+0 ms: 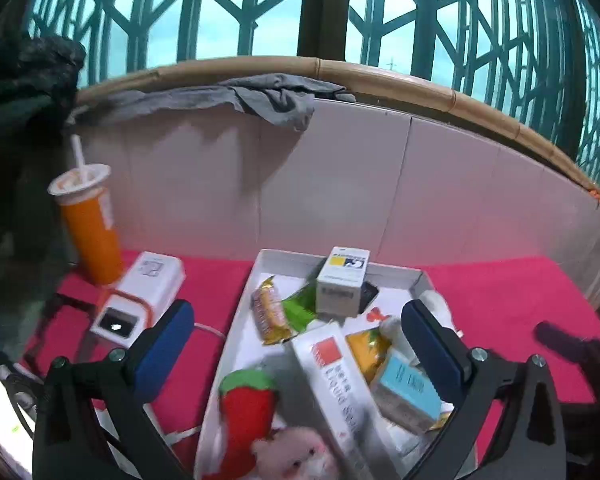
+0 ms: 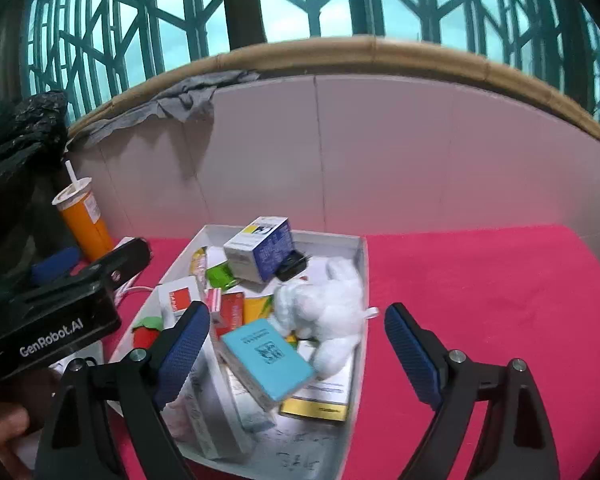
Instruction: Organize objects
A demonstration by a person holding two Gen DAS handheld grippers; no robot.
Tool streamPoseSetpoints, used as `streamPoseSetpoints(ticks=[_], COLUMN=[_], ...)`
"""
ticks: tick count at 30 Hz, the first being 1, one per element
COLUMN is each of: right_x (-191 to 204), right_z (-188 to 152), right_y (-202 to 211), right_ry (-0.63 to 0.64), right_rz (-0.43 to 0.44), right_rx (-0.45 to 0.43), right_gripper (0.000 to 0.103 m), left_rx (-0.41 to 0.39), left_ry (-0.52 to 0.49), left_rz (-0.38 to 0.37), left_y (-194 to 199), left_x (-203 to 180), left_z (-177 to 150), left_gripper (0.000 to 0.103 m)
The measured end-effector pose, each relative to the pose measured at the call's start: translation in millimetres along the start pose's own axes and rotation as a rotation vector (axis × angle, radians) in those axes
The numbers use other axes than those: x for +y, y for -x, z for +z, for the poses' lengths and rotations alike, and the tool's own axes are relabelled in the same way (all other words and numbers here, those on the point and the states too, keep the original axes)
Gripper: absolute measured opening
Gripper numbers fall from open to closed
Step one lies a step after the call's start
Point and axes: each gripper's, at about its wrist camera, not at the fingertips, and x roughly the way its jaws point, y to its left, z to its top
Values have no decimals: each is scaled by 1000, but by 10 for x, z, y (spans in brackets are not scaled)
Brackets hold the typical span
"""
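White tray (image 2: 358, 280): on pink-covered bench (image 2: 480, 300), between both tools. Left tool (image 1: 296, 332) and right tool (image 2: 296, 330): spread wide, nothing gripped. Contents, near to far: red strawberry plush (image 1: 246, 404), light-blue box (image 2: 266, 354), white plush (image 2: 324, 304), upright white-blue carton (image 2: 260, 254). Beyond, left: orange cup (image 1: 90, 232) with straw. Rear: white panel (image 2: 380, 152).

This looks like a room in a home, by a window. A teal lattice grille (image 1: 228, 12) fills the background, with a bamboo rail (image 1: 400, 76) curving in front of it and a grey cloth (image 1: 276, 100) draped over the rail. Household odds and ends sit on a pink-covered surface (image 2: 480, 280): an orange takeaway cup (image 1: 90, 224) at its left edge, and a white box (image 2: 358, 264) of snacks, cartons and plush toys.
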Motion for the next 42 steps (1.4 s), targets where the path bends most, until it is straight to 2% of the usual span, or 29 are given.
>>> streamPoseSetpoints(ticks=[3,9,13,17,20,24,29,31,32,36,42], right_x=[-8,-118,-251,-357,-390,-414,-465,-514,-536,-637,-735], right_z=[-69,-201,-234,-278,-309,-387,-496,-545,-559,-612,-690], right_y=[143,394,535,736,855,972,1165,1328,1393,1715,2018], right_ry=[34,57,24,-4,-7,-4,-15,-37,-47,-101,-146], right_rz=[-46,-93,-84,-77,-81,-131,-99,-79,-74,-76,-56], right_rx=[-48,-97,-104,-136,-152,-159,-181,-220,-237,-346,-410], right_gripper=[93,94,94,94,94,94,94,100,103,103,103], left_rx=[-26,-59,-96,-94,-97,-89,-72,-85,-96,-131,-76], left_ry=[-28,-67,-65,-60,-78,-37,-4,18,31,21,-39], left_rz=[50,57,63,97,78,38,48,49,57,147,205], left_y=[169,505,724,848,917,998,1105,1211,1268,1469,1603], left_x=[-65,-216,-320,-416,-484,-488,-478,-444,-424,-425,-544], left_z=[-62,-190,-267,-324,-386,-452,-536,-568,-580,-611,-701], left_gripper=[103,103,103,103,103,103,103,103,103,103,103])
